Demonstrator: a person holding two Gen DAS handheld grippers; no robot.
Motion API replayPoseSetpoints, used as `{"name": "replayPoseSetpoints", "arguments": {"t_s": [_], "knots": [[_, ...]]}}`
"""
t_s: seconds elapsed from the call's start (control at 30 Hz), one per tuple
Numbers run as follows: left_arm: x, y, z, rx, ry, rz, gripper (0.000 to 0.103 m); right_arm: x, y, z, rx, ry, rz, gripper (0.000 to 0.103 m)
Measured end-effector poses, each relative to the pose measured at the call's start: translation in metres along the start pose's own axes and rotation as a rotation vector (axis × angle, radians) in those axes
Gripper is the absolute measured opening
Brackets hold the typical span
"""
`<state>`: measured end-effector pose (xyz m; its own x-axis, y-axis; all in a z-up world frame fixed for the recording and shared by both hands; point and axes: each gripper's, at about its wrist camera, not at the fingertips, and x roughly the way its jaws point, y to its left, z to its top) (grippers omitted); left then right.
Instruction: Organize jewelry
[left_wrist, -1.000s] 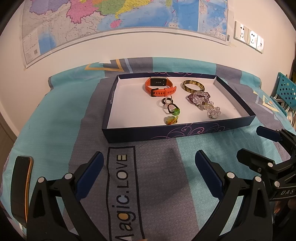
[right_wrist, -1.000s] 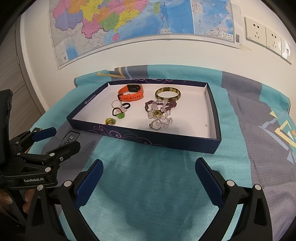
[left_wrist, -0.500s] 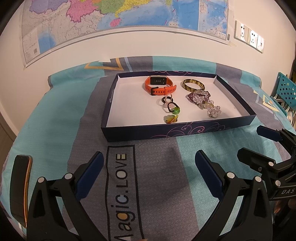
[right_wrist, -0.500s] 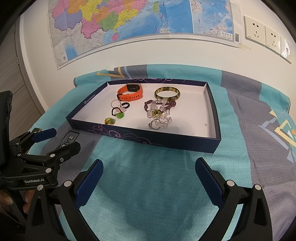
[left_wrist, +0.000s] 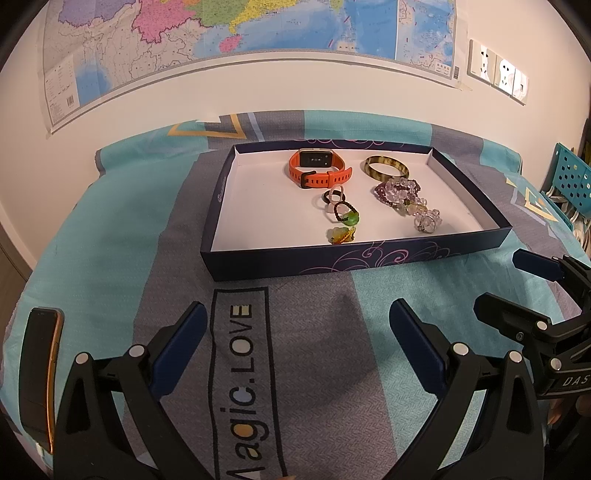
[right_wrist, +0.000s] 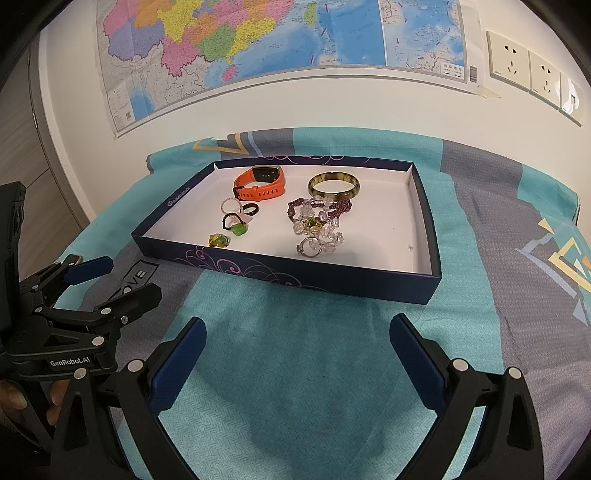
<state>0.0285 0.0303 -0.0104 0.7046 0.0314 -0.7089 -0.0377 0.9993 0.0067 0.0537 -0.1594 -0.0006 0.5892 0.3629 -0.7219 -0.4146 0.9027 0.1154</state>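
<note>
In the left wrist view the left tool (left_wrist: 295, 325) hangs wide open and empty over the grey and teal bedspread (left_wrist: 110, 229), short of the near wall of the dark blue tray (left_wrist: 354, 254). All the jewelry lies inside that tray: an orange watch (left_wrist: 318, 171) and a brown bangle (left_wrist: 386, 167) toward its far wall, small rings (left_wrist: 334, 195) in the middle, a green-stone piece (left_wrist: 349, 218) and an amber charm (left_wrist: 340, 235) near its front wall, and a tangle of bead bracelets (left_wrist: 404, 195) to the right of the rings. A phone (left_wrist: 38, 373) lies well to the left of the tray.

In the right wrist view the right tool (right_wrist: 295, 325) is likewise spread wide, holding nothing, in front of the tray (right_wrist: 295, 273). The left tool (right_wrist: 110, 280) shows at left, jaws apart.

The risk, as I judge it, is the bead cluster (right_wrist: 317, 218): the strands overlap, so a pinch may drag several along, and the silver ring (right_wrist: 309, 246) touching them could be knocked aside. The shallow tray may slide on soft fabric if nudged.
</note>
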Motion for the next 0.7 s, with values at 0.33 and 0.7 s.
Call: {"name": "replayPoseSetpoints", "arguments": {"t_s": [0.33,0.7], "knots": [[0.0001,-0.0006,-0.0017,-0.001,0.002,-0.001,0.097,0.0001,-0.0001,-0.0004,0.000,0.000,-0.002,0.096],[0.0000,-0.0001,-0.0003,0.000,0.001,0.000,0.097,0.0001,-0.0002,-0.0004,0.001,0.001,0.000,0.096]]}}
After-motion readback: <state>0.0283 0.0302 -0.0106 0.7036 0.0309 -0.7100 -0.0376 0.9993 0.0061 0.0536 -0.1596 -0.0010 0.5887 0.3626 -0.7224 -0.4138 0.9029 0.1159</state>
